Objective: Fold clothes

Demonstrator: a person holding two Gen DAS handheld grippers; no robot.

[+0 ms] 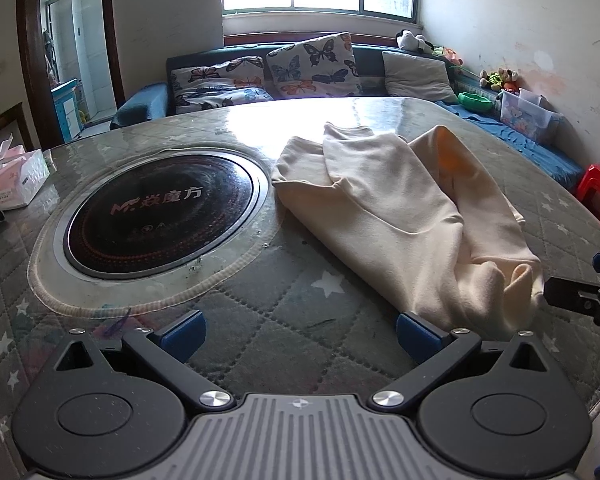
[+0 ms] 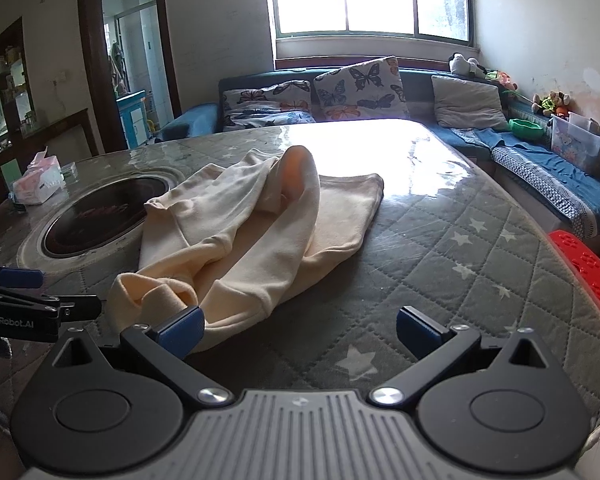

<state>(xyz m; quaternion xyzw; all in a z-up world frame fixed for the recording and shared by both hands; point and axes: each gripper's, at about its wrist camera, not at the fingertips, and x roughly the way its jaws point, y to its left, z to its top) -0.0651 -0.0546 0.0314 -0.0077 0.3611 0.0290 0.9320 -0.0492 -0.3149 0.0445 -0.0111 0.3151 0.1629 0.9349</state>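
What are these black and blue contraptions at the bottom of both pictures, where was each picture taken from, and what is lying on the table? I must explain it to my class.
Each is a hand-held gripper that a person carries, with a camera looking along its two blue fingers. One picture comes from the left hand-held gripper, the other from the right hand-held gripper. Both are open and hold nothing. A crumpled cream garment lies on the quilted table, beside a round black cooktop. A tissue box sits at the table's far left.
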